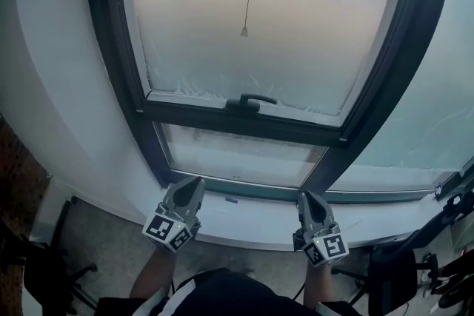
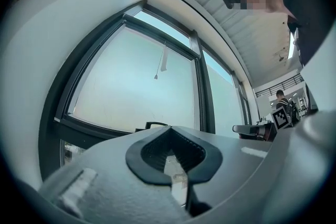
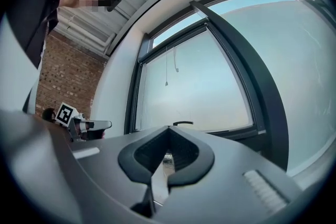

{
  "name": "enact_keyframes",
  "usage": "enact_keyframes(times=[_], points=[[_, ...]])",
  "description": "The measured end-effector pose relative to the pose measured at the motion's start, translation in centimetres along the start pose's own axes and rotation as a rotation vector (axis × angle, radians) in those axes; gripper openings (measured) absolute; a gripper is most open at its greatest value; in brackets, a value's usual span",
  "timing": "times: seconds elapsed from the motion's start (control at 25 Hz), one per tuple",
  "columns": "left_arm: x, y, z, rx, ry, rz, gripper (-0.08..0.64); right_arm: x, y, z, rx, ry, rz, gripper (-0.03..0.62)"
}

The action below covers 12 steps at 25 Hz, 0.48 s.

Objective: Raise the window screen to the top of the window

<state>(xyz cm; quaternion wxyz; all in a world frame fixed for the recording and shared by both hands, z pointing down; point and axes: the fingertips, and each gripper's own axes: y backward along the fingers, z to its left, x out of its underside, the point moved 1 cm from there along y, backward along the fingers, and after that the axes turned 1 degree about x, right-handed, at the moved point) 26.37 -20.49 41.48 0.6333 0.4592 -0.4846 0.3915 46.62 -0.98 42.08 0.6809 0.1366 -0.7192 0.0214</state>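
At the foot of a tall window with a dark metal frame [image 1: 118,48], head view: the pale translucent window screen [image 1: 215,26] covers the large pane down to the bottom rail, its wrinkled lower edge just above the black lever handle [image 1: 250,101]. A thin pull cord with a small cone weight [image 1: 244,31] hangs in front of it. The only print seen is the black-and-white square markers on the gripper cubes. The left gripper [image 1: 192,185] and right gripper [image 1: 309,200] sit over the white sill [image 1: 244,233], well apart, each with jaws closed together on nothing. Grey floor and dark office chairs [image 1: 44,263] lie below. Only the right gripper view shows a red brick wall [image 3: 58,81]; only the left gripper view shows a distant seated person [image 2: 282,97].
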Motion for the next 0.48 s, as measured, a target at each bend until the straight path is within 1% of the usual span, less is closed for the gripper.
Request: enact_keyframes(times=[0.24,0.48], points=[[-0.7,0.0,0.7,0.013,0.01,-0.02,0.005,0.0,-1.0,0.7,-0.014,0.008,-0.012,0.005],[-1.1,-0.1,1.3,0.028,0.003,-0.027,0.005,0.3,-1.8,0.7,0.014,0.0,-0.009,0.005]])
